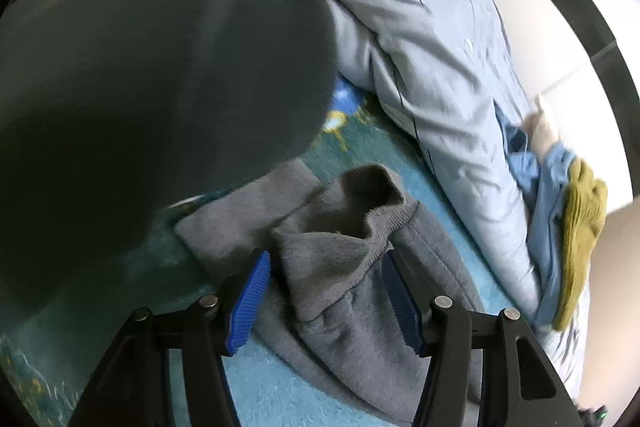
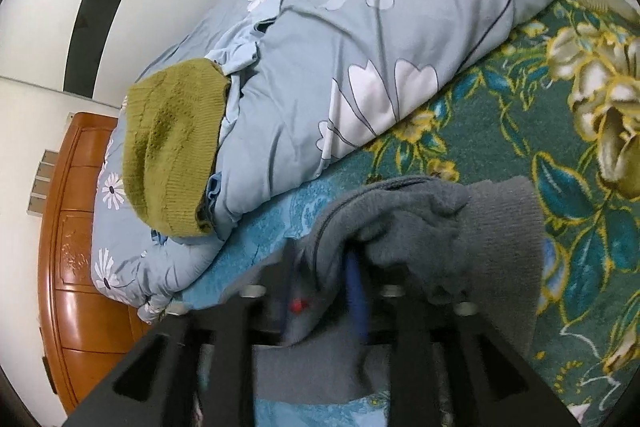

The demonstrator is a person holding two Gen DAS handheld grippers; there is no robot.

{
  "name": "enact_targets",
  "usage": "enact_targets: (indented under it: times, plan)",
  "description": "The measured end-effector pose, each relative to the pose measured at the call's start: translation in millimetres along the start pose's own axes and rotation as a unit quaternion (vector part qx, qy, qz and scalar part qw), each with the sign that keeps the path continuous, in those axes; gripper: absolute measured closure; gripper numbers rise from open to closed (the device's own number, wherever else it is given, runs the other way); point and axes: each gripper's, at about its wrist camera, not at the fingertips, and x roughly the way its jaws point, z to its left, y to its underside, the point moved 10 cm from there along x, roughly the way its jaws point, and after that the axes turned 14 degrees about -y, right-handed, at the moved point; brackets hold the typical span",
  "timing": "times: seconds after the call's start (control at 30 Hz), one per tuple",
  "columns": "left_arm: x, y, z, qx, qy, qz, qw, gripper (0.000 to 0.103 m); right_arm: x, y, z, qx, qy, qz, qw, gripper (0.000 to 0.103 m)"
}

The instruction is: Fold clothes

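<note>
Grey sweater (image 1: 344,267) lies bunched between the left gripper's (image 1: 328,299) spread fingers, ungrasped; the right gripper (image 2: 320,291) pinches its edge. Lifting now could let that thin hold slip.

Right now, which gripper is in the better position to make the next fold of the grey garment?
Probably the right gripper: its jaws look shut on the grey garment, so it can carry that edge over. The left gripper is open, its blue pads on either side of the ribbed cuff, not yet pinching it.
</note>
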Motion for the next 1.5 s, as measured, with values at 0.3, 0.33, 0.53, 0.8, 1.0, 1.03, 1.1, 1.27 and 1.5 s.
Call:
enact_targets:
  times: [0.3,0.33,0.53,0.8,1.0,1.03,1.1,1.27,1.5]
  plan:
    - [-18.8,-6.4,-11.0,0.007,0.014,-0.042,0.9990,0.093,-34.0,2.4,-0.7,-0.023,0.011,-0.018,1.000,0.043]
    - [-38.4,-14.4,-12.7,0.000,0.026,-0.068,0.9973,0.093,-37.2,5.4,-6.3,-0.023,0.017,-0.017,0.999,0.043]
    - [-31.5,-19.7,12.8,0.000,-0.048,-0.053,0.9974,0.092,-51.6,31.2,-42.4,-0.002,0.038,-0.008,0.999,0.043]
    - [-17.0,7.3,43.4,-0.031,-0.032,-0.026,0.9987,0.046,-60.9,72.0,-81.2,0.032,0.051,0.006,0.998,0.043]
    - [4.6,16.4,59.3,-0.039,-0.042,-0.012,0.9983,0.041,-56.8,94.6,-100.5,0.062,0.035,0.002,0.997,0.042]
    - [8.8,15.6,60.5,-0.059,-0.022,-0.007,0.9980,0.041,-54.2,95.2,-101.5,0.071,0.026,-0.005,0.997,0.042]
    - [14.9,14.1,61.4,-0.086,0.008,-0.001,0.9963,0.041,-49.2,95.8,-102.9,0.085,0.007,-0.019,0.996,0.042]
    - [22.9,8.7,63.7,-0.110,0.031,-0.006,0.9935,0.048,-39.9,95.7,-96.4,0.089,-0.023,-0.038,0.995,0.029]
    - [20.9,3.1,57.3,-0.117,0.029,-0.011,0.9927,0.074,-28.8,92.2,-94.3,0.099,-0.031,-0.065,0.993,0.029]
